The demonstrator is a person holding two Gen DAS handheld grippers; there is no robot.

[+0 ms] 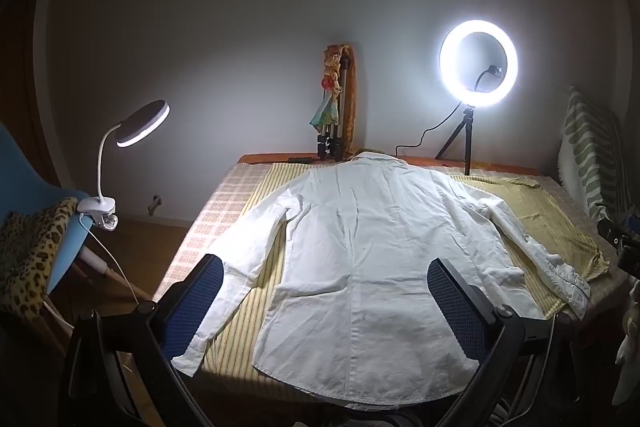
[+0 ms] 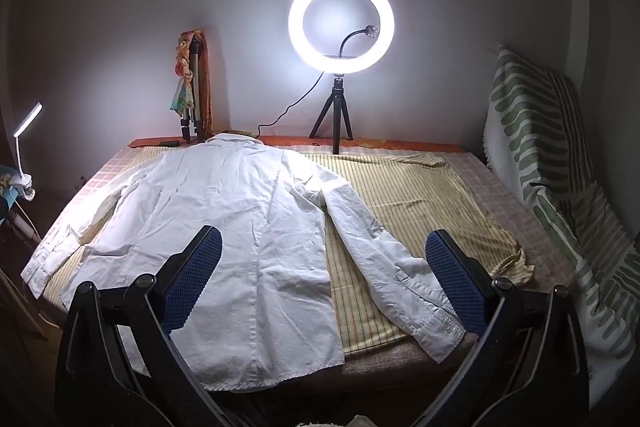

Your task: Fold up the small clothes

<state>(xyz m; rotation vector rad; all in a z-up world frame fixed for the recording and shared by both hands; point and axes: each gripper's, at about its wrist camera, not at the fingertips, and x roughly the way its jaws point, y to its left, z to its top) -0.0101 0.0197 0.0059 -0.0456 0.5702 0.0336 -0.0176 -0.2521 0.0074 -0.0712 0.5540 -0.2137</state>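
A white long-sleeved shirt (image 1: 360, 259) lies flat, back up, on a yellow striped cloth (image 1: 536, 203), collar at the far end and both sleeves spread out. It also shows in the right wrist view (image 2: 224, 219). My left gripper (image 1: 325, 269) is open and empty, held above the shirt's near hem. My right gripper (image 2: 323, 243) is open and empty, held above the shirt's right side and its right sleeve (image 2: 384, 259). Neither gripper touches the fabric.
A lit ring light (image 2: 341, 29) on a small tripod stands at the far edge. A folded tripod with a cloth (image 2: 192, 87) leans on the wall. A clip lamp (image 1: 140, 125) sits on a blue chair (image 1: 24, 183) at left. A green-striped cushion (image 2: 540, 147) is at right.
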